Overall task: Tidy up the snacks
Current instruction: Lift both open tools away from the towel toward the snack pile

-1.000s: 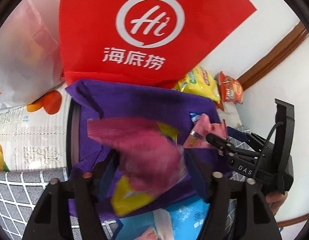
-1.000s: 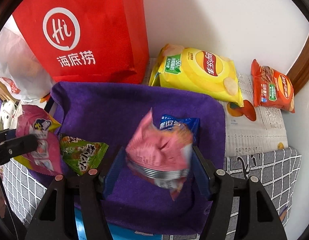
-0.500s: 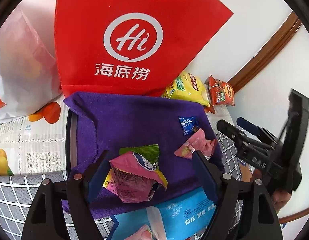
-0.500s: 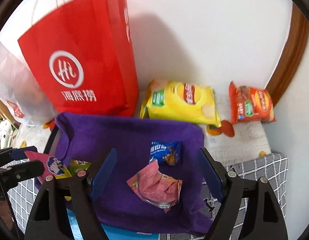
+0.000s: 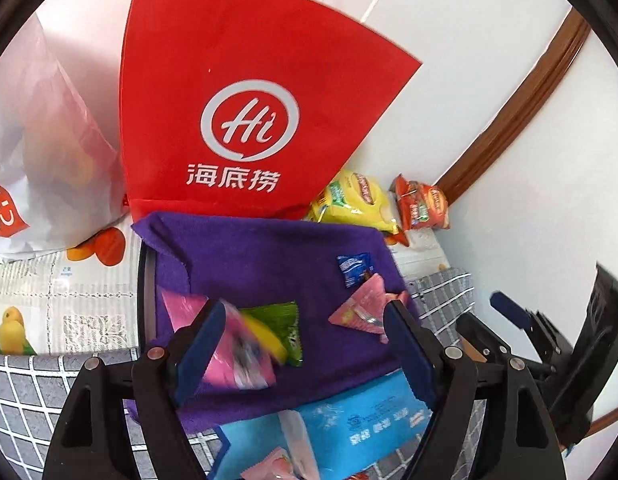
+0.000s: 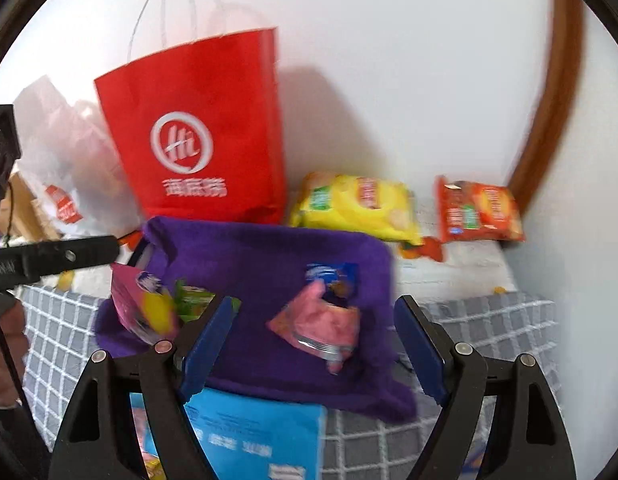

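Observation:
A purple cloth [image 5: 269, 260] lines a dark-rimmed tray [image 5: 143, 280]. Several snack packets lie on it: a pink-and-yellow one [image 5: 237, 348], a green one [image 5: 281, 320], a pink one [image 5: 359, 314] and a small blue one [image 5: 353, 268]. My left gripper [image 5: 305, 346] hangs open above the tray's near side. The blurred pink-and-yellow packet sits by its left pad. My right gripper [image 6: 313, 344] is open too, above the pink packet [image 6: 321, 324] and blue packet [image 6: 333, 280], and grips neither. The pink-and-yellow packet [image 6: 145, 308] lies at the cloth's [image 6: 249, 260] left edge.
A red paper bag [image 5: 245, 120] stands behind the tray, with a white plastic bag [image 5: 41, 140] to its left. A yellow chip bag [image 6: 357, 204] and an orange-red bag [image 6: 479, 210] lie by the wall. A blue tissue pack [image 6: 249, 432] lies in front, on a grey checked cloth [image 6: 489, 320].
Both grippers let go of their packets and rose away from the tray. The pink-and-yellow packet and the pink packet now lie on the purple cloth.

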{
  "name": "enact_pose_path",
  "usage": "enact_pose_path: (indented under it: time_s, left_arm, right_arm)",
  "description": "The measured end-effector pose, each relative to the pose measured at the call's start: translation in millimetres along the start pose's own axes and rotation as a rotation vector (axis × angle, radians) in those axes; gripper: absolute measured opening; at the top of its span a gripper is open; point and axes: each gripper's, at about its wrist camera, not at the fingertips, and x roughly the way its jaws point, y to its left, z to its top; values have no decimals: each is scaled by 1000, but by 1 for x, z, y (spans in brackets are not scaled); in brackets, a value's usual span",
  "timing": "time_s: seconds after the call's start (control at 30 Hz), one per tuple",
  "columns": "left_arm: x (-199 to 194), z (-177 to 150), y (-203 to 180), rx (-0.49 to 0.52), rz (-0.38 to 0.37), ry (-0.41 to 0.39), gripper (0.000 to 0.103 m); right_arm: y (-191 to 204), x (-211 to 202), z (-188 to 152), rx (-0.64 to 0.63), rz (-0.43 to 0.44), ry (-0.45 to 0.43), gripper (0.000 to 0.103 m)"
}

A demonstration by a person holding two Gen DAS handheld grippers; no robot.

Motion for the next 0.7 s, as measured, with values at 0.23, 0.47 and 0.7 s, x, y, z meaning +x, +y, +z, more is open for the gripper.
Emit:
enact_pose_path:
  time_s: [0.23,0.47,0.7]
  left_arm:
    - [-23,-4,-16,53,-4,-45,80]
    - [-42,-18,-32,78,30,-85,80]
    - [-40,-56,-27,86,70,19,78]
  right_arm:
    - [-23,-39,-24,63,4,-30,82]
    - [-18,-63,-57,33,35,28,82]
    - [-1,-56,-105,51,184,138,74]
